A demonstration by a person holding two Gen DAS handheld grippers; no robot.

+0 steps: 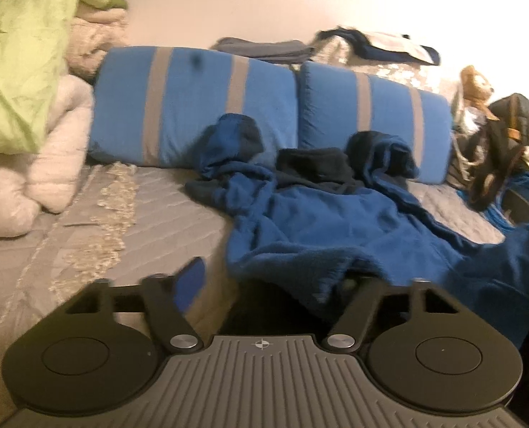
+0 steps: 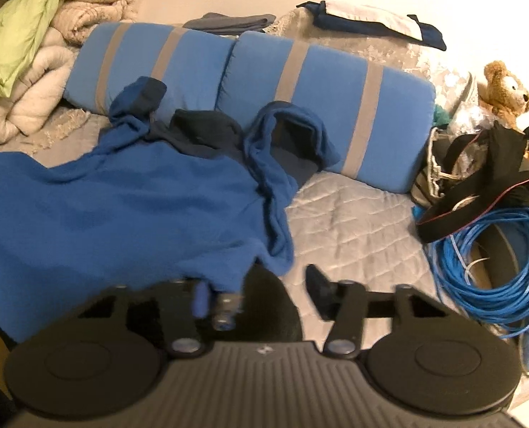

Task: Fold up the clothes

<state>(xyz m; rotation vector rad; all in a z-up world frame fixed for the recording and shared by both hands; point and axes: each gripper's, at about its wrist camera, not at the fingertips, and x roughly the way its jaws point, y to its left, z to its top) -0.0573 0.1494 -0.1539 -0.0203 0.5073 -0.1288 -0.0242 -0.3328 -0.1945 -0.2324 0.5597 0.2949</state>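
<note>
A blue fleece sweater (image 1: pixel 318 221) with a dark navy collar lies spread on the grey quilted bed (image 1: pixel 157 221), sleeves bunched up against the pillows. My left gripper (image 1: pixel 276 278) is at the sweater's near hem. Its left finger (image 1: pixel 189 281) stands bare over the quilt, and its right finger is hidden under the cloth. In the right wrist view the sweater (image 2: pixel 103 214) fills the left side. My right gripper (image 2: pixel 259 281) is at the hem's right corner, which drapes over its left finger (image 2: pixel 200 297). The right finger (image 2: pixel 318 285) stands apart from the cloth. Both jaws show a gap.
Two blue pillows with grey stripes (image 2: pixel 250 82) lean behind the sweater. A green and cream bedding pile (image 2: pixel 25 46) fills the far left. A coil of blue cable (image 2: pixel 496 267), black straps and bags (image 2: pixel 478 178) and a teddy bear (image 2: pixel 507 92) crowd the right. Folded clothes (image 2: pixel 364 21) lie behind.
</note>
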